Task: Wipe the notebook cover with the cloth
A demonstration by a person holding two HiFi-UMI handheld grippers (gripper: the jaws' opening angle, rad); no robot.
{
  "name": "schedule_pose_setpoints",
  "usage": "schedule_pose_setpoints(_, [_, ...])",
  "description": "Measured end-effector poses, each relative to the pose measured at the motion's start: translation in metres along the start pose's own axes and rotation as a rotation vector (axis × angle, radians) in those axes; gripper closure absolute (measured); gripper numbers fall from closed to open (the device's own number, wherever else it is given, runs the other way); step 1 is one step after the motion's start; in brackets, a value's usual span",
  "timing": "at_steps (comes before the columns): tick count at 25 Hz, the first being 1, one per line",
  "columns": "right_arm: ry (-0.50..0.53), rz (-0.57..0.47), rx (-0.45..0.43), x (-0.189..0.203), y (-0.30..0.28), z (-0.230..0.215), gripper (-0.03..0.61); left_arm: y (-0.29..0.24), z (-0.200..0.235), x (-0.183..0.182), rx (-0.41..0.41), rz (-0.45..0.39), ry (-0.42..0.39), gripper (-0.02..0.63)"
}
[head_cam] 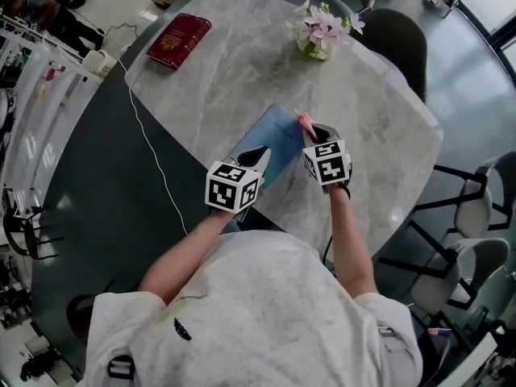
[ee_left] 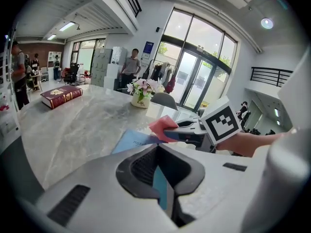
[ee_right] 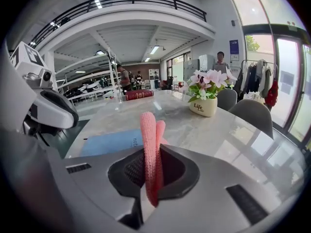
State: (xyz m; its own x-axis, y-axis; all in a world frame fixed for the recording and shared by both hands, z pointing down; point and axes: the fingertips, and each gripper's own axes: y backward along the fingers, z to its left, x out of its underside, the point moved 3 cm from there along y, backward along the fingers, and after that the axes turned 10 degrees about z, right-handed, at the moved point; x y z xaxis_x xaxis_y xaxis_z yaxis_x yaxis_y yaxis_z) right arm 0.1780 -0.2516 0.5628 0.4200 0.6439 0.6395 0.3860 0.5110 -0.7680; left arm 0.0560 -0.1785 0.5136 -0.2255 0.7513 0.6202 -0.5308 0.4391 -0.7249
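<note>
Head view: the blue notebook [head_cam: 278, 138] sits mid-table on the marble table [head_cam: 242, 63], with the left gripper [head_cam: 258, 158] at its 7 o'clock corner and the right gripper [head_cam: 311, 132] bringing the pink cloth [head_cam: 305, 122] in at 3 o'clock. Left gripper view: the jaws are pinched tight on the notebook's near edge. Right gripper view: the jaws are clamped on the folded cloth, which stands upright, with the notebook at its 10 o'clock.
</note>
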Motion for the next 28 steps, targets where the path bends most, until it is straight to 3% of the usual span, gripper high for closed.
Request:
schedule_pose_setpoints(6, [0.004,0.068,0.025,0.009,-0.011,0.018,0.563,0.005,0.014,0.001,0.056,-0.009,-0.009,0.606])
schedule_pose_setpoints(28, [-0.075,0.126,0.09,0.02,-0.01,0.101,0.563,0.038,0.054,0.032,0.178,0.015,-0.056,0.607])
